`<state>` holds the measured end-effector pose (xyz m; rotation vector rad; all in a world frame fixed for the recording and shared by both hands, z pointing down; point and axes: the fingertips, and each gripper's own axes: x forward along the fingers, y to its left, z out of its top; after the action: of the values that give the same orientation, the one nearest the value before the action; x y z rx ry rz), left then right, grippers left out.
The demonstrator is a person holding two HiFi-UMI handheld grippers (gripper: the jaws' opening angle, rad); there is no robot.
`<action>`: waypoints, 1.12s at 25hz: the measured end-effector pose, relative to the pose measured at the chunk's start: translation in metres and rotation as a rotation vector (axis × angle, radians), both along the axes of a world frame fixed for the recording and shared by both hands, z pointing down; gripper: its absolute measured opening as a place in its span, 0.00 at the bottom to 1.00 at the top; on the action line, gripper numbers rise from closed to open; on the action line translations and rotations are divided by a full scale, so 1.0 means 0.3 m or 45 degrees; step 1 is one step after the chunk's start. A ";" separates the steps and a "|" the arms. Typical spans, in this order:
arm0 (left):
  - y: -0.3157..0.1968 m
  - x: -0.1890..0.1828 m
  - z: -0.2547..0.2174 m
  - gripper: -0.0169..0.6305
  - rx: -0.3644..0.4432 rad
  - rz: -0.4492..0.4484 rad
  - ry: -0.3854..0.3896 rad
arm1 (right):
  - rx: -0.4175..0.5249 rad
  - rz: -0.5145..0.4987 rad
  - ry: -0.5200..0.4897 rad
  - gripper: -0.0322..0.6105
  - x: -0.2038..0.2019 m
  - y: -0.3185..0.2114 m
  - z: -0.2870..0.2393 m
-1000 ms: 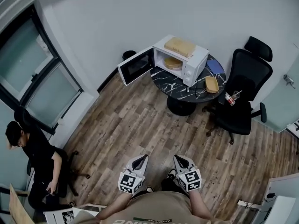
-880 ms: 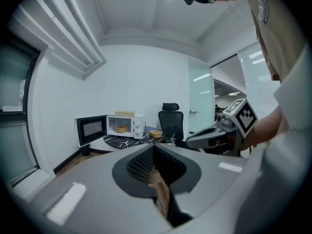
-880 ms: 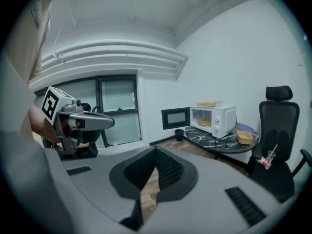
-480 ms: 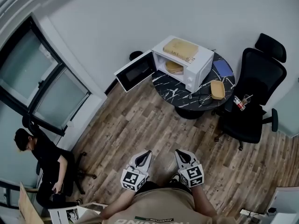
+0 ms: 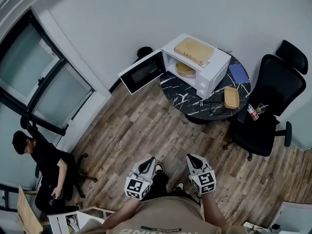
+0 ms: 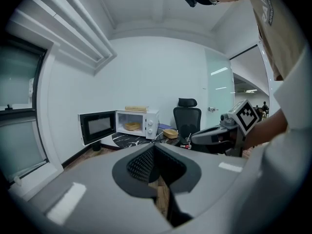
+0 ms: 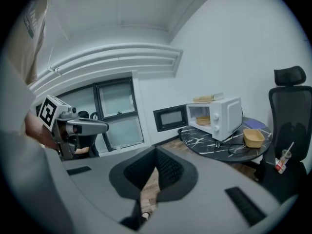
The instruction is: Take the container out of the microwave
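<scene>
Microwave slightly nearer than a second ago, container inside; left gripper and right gripper closed, empty, approach only.

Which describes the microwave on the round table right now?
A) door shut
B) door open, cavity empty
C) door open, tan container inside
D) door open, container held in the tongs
C: the microwave has its door swung open to the side, and a tan container sits in the cavity.
</scene>
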<state>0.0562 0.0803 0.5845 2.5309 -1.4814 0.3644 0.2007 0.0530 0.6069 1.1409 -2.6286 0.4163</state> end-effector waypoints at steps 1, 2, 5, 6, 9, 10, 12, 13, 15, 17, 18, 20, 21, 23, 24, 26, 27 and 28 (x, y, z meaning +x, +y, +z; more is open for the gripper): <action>-0.022 -0.006 0.003 0.04 0.005 0.000 0.007 | 0.011 -0.001 -0.003 0.06 -0.011 -0.015 -0.009; -0.046 -0.013 0.004 0.04 0.011 -0.002 0.014 | 0.021 -0.004 -0.008 0.06 -0.023 -0.027 -0.021; -0.131 -0.032 -0.014 0.04 0.041 -0.010 0.041 | 0.034 -0.004 -0.012 0.06 -0.048 -0.061 -0.062; -0.164 -0.040 -0.027 0.04 0.056 -0.009 0.047 | 0.038 -0.004 -0.006 0.06 -0.058 -0.078 -0.074; -0.265 -0.086 -0.059 0.04 0.089 0.011 0.054 | 0.056 -0.003 0.003 0.06 -0.113 -0.154 -0.102; -0.292 -0.105 -0.063 0.04 0.091 0.020 0.052 | 0.061 0.003 0.002 0.06 -0.133 -0.180 -0.111; -0.340 -0.141 -0.063 0.04 0.090 0.040 0.043 | 0.070 0.022 0.004 0.06 -0.168 -0.231 -0.125; -0.363 -0.158 -0.060 0.04 0.089 0.052 0.038 | 0.073 0.035 0.008 0.06 -0.185 -0.257 -0.129; -0.412 -0.190 -0.052 0.04 0.083 0.081 0.032 | 0.071 0.058 0.015 0.06 -0.221 -0.310 -0.127; -0.460 -0.222 -0.042 0.04 0.075 0.108 0.028 | 0.060 0.071 0.024 0.06 -0.260 -0.357 -0.119; -0.484 -0.239 -0.037 0.04 0.070 0.117 0.030 | 0.054 0.075 0.031 0.06 -0.278 -0.378 -0.114; -0.533 -0.273 -0.026 0.04 0.065 0.134 0.034 | 0.046 0.084 0.045 0.06 -0.314 -0.423 -0.102; -0.557 -0.291 -0.018 0.04 0.068 0.144 0.034 | 0.043 0.092 0.051 0.06 -0.330 -0.448 -0.095; -0.599 -0.321 -0.001 0.04 0.075 0.175 0.021 | 0.040 0.113 0.060 0.06 -0.357 -0.498 -0.081; -0.619 -0.333 0.004 0.04 0.075 0.193 0.013 | 0.043 0.125 0.063 0.06 -0.370 -0.523 -0.078; -0.657 -0.354 0.012 0.04 0.063 0.219 0.006 | 0.054 0.146 0.068 0.06 -0.393 -0.568 -0.079; -0.671 -0.362 0.017 0.04 0.054 0.224 0.008 | 0.055 0.148 0.073 0.06 -0.403 -0.584 -0.080; -0.683 -0.369 0.023 0.04 0.044 0.225 0.012 | 0.052 0.147 0.079 0.06 -0.410 -0.595 -0.080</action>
<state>-0.0545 -0.1247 0.5914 2.6952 -1.2750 0.3544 0.0778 -0.1255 0.5830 1.3015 -2.5371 0.3448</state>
